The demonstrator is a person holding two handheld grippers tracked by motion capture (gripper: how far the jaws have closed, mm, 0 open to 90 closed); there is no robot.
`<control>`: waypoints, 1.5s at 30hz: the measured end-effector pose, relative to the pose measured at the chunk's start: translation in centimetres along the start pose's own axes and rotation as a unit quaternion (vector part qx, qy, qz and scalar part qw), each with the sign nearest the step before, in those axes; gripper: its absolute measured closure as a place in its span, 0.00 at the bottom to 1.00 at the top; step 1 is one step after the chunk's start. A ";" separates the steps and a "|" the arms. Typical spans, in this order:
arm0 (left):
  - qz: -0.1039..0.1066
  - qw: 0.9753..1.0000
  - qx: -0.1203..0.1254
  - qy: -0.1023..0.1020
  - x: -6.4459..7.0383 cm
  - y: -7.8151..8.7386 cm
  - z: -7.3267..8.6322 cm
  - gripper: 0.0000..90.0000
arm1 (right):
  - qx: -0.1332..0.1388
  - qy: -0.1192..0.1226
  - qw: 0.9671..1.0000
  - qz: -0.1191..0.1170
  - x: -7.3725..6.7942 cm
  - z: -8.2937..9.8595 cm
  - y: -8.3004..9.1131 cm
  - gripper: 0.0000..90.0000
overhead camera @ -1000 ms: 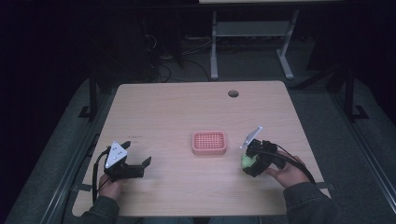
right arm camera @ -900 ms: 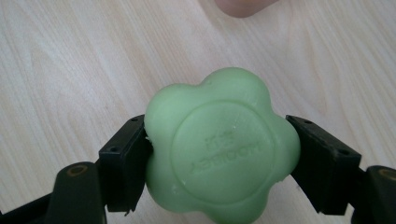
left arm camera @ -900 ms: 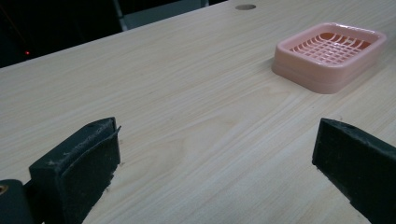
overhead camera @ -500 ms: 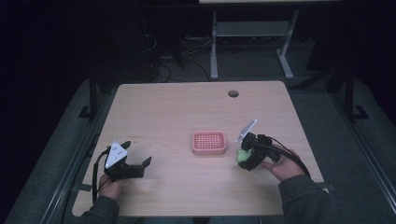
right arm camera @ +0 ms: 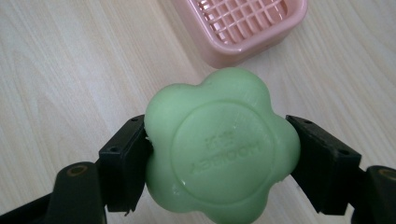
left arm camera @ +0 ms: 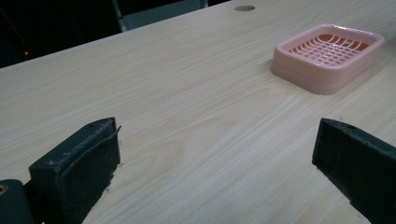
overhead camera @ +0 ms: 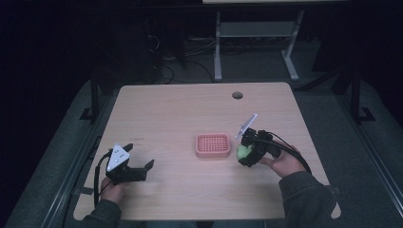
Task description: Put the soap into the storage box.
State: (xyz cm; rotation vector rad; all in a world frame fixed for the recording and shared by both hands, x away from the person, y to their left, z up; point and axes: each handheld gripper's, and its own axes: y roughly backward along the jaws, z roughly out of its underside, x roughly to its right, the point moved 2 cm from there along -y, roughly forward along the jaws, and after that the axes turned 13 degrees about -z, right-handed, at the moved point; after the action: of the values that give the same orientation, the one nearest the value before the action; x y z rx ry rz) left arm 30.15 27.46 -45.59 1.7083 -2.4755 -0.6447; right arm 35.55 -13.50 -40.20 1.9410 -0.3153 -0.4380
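Now right gripper (right arm camera: 219,154) clamps green soap (right arm camera: 219,149) beside pink tray (right arm camera: 243,28).

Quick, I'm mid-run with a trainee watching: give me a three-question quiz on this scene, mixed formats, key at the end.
1. True or false: the right gripper grips the green soap.
2. The pink soap dish is: A) empty B) holding soap C) upside down.
3. How do the left gripper's jaws stand?

Key: 1 true. 2 A. 3 wide apart, nothing between them, over bare table.
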 end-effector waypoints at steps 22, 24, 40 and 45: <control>0.001 1.000 0.002 0.001 0.0 0.0 0.0 0.00 | -0.005 0.022 1.000 -0.010 0.1 -3.5 -0.5 0.29; 0.001 1.000 0.003 0.001 0.0 0.1 0.0 0.00 | -0.005 0.024 1.000 -0.013 0.1 -3.8 -0.6 0.29; 0.001 1.000 0.004 0.000 0.0 0.1 -0.1 0.00 | -0.005 0.033 0.999 -0.022 0.5 -6.0 -0.8 0.29; 0.002 1.000 0.004 0.000 0.0 0.1 -0.1 0.00 | 0.004 0.034 0.999 -0.028 0.7 -6.6 -1.0 0.29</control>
State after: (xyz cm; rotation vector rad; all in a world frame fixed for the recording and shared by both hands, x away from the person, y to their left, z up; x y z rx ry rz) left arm 30.11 27.45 -45.49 1.7065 -2.4846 -0.6358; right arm 39.06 -7.99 -38.84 1.9706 -0.2195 -0.4076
